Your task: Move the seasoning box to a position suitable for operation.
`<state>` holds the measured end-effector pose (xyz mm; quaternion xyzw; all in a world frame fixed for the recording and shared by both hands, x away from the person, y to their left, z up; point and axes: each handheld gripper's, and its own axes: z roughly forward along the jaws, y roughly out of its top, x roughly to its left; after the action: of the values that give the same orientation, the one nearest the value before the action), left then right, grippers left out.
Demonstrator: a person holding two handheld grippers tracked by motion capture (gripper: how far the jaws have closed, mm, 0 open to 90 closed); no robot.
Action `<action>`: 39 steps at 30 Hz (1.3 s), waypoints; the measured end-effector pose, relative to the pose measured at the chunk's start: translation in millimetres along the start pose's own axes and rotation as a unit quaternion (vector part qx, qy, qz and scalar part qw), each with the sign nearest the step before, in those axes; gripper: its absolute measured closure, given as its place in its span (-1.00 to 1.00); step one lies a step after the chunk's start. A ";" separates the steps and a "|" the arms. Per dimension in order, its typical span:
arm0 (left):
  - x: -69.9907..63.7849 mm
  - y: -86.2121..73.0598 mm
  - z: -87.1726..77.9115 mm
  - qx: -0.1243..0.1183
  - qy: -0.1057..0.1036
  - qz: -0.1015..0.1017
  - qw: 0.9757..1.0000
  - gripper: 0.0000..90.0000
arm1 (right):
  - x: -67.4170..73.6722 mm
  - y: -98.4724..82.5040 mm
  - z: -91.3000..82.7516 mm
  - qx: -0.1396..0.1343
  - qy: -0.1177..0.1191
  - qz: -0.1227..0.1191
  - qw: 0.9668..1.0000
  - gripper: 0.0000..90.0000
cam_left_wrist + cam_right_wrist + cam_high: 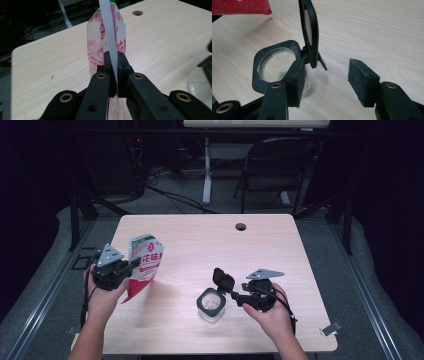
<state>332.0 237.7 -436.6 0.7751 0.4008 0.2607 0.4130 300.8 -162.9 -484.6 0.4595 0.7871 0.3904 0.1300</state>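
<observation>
A white pouch with red print (146, 262) hangs tilted above the table's left side, and my left gripper (133, 266) is shut on its side edge. In the left gripper view the two jaws pinch the pouch's flat white seam (110, 32) at the left gripper (113, 66). A clear glass jar with a black collar (211, 302) stands at the front middle, its hinged black lid (223, 279) flipped upright. My right gripper (235, 296) sits just right of the jar, open. In the right gripper view the right gripper (327, 80) has one jaw beside the jar (275, 66) under the lid (310, 32).
The wooden table (210, 240) has a cable hole (241, 226) near its far edge. A dark folding chair (280, 165) and a white desk leg (206, 170) stand behind it. The pouch's red bottom (239, 6) lies at the top left of the right gripper view.
</observation>
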 end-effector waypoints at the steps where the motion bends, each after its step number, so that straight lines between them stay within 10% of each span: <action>1: -6.8 1.4 2.9 -0.001 -0.007 0.008 1.000 1.00 | -0.2 0.0 -0.3 0.002 0.000 -0.001 1.000 0.06; 13: -57.6 7.2 31.6 -0.007 -0.133 0.034 0.990 1.00 | -2.8 -3.1 -5.7 -0.002 -0.011 -0.004 1.000 0.15; 21: -50.3 3.2 32.3 0.007 -0.142 0.013 0.990 0.99 | -3.4 0.3 -16.0 -0.007 0.001 -0.009 1.000 0.49; 28: -48.7 -3.5 29.5 0.020 -0.139 0.008 0.990 0.99 | 8.8 14.7 -36.0 -0.069 0.017 -0.037 0.997 0.58; 33: -51.1 -10.9 28.8 0.032 -0.153 0.002 0.988 0.99 | 40.0 24.2 -28.4 -0.081 0.100 -0.065 0.990 0.56; 39: -67.7 -17.0 30.1 0.046 -0.170 0.014 0.984 0.99 | 59.7 25.5 -2.6 -0.047 0.127 -0.090 0.987 0.50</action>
<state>310.4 173.8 -471.7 0.8321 0.3255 0.1118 0.4350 282.7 -108.1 -455.0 0.3269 0.8160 0.4692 0.0847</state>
